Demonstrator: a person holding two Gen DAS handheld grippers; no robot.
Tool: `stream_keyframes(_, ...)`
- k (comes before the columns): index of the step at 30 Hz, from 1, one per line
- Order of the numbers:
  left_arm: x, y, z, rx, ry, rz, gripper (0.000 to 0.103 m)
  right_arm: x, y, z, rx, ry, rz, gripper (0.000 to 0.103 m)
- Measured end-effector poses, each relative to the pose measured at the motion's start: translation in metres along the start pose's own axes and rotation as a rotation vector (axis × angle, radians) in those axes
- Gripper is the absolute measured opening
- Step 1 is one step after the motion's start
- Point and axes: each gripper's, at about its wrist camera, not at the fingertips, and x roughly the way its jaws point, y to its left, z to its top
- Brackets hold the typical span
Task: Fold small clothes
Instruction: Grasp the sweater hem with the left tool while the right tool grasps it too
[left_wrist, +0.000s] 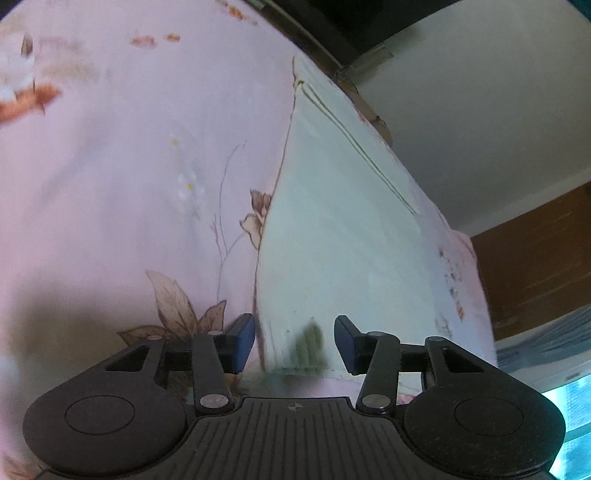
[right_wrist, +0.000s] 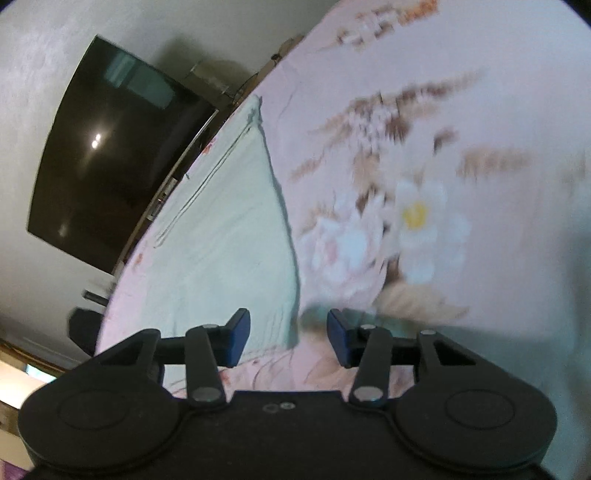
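Note:
A pale mint-green garment (left_wrist: 332, 229) lies flat on a pink floral bedsheet (left_wrist: 129, 166), with a dark stitched seam along its far side. My left gripper (left_wrist: 294, 343) is open and empty, low over the garment's near left corner, where a small green print shows. In the right wrist view the same garment (right_wrist: 229, 236) lies left of centre on the sheet (right_wrist: 480, 110). My right gripper (right_wrist: 289, 338) is open and empty, over the garment's near right corner, with its left finger above the cloth.
A dark TV screen (right_wrist: 110, 155) hangs on the white wall beyond the bed edge. A wooden cabinet (left_wrist: 535, 266) and a bright window (left_wrist: 569, 391) are at the right of the left wrist view. A large white flower print (right_wrist: 417, 229) is on the sheet.

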Motion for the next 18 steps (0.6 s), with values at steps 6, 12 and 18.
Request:
stream_keyframes(6,0.004,0.013,-0.007,-0.068,-0.005,-0.058,0.048,0.019,-0.001,0.004,0.077,0.014,0.046,0.04)
stream_keyframes(12,0.003,0.018,-0.017,-0.072,-0.021,-0.072,0.037,0.037,0.009,0.0,0.052,0.043,0.05,0.027)
stream_keyframes(18,0.01,0.023,-0.016,-0.078,-0.03,-0.022,0.007,0.043,0.003,0.003,0.085,0.045,0.057,0.01)
